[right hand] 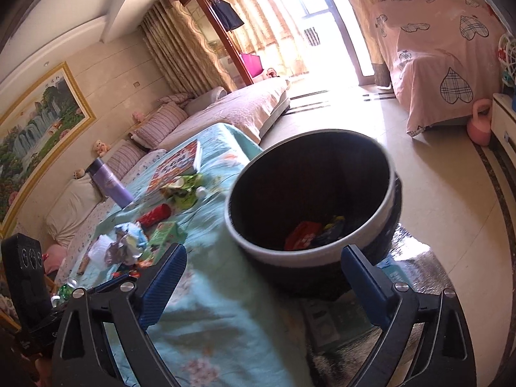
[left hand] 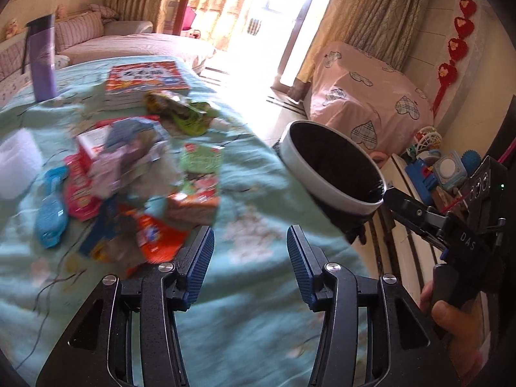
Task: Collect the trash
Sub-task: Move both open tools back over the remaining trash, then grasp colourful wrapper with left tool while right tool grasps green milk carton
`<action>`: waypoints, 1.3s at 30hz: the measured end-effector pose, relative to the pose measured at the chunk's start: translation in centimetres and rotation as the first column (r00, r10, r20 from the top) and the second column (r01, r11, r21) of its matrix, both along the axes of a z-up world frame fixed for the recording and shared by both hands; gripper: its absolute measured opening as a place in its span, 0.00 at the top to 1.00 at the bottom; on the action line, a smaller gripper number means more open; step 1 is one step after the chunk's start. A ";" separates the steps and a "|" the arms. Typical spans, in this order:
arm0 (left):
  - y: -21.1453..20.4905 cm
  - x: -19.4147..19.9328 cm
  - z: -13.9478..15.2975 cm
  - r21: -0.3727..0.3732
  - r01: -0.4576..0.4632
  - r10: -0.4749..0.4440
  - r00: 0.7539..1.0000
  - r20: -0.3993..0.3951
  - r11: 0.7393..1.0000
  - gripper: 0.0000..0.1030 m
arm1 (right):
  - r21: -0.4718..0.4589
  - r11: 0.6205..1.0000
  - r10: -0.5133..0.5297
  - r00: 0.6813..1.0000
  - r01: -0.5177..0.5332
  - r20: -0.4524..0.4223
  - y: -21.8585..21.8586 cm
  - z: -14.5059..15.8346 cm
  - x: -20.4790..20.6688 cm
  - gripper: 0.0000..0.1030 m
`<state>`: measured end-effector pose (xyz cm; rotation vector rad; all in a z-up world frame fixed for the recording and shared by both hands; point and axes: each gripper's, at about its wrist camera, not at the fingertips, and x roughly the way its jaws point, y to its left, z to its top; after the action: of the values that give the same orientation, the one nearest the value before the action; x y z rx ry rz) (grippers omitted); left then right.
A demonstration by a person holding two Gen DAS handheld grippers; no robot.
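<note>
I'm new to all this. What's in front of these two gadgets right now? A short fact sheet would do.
Place: table under a teal cloth
Trash left: heap of wrappers and small cartons on the cloth
Bin: black-lined trash bin at the table's edge, a few wrappers inside
Also on table: purple bottle, book
Left gripper: open, empty
Right gripper: open, empty, fingers facing the bin

One trash bin [right hand: 309, 193] stands right of the counter [left hand: 245, 174]. Far on it are one purple bottle [left hand: 43, 61] and one book [left hand: 145, 79]. Four red heart ornaments [left hand: 458, 48] hang far right.
</note>
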<state>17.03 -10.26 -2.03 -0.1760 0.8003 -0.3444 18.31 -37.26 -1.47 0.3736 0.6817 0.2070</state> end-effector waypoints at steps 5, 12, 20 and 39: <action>3.6 -1.9 -0.5 -0.005 -0.062 0.062 0.998 -0.002 0.998 0.54 | -0.008 0.999 0.040 0.999 -0.040 -0.014 2.9 -0.7 -0.7 0.05; 8.0 -3.2 -1.5 -0.016 -0.153 0.152 0.988 -0.029 0.988 0.54 | -0.021 0.993 0.117 0.992 -0.118 -0.045 7.0 -1.4 -0.8 0.05; 11.8 -3.4 -2.5 -0.013 -0.238 0.237 0.970 -0.062 0.971 0.54 | -0.050 0.982 0.179 0.982 -0.182 -0.058 10.8 -1.7 -0.4 0.05; 11.6 0.7 -2.6 -0.015 -0.140 0.138 0.986 -0.090 0.990 0.54 | -0.060 0.960 0.266 0.959 -0.273 -0.101 15.4 -2.2 5.0 0.20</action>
<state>17.69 1.32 -4.60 -0.2675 0.8672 -0.2147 23.26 -21.86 -3.69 0.2195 0.8291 0.4248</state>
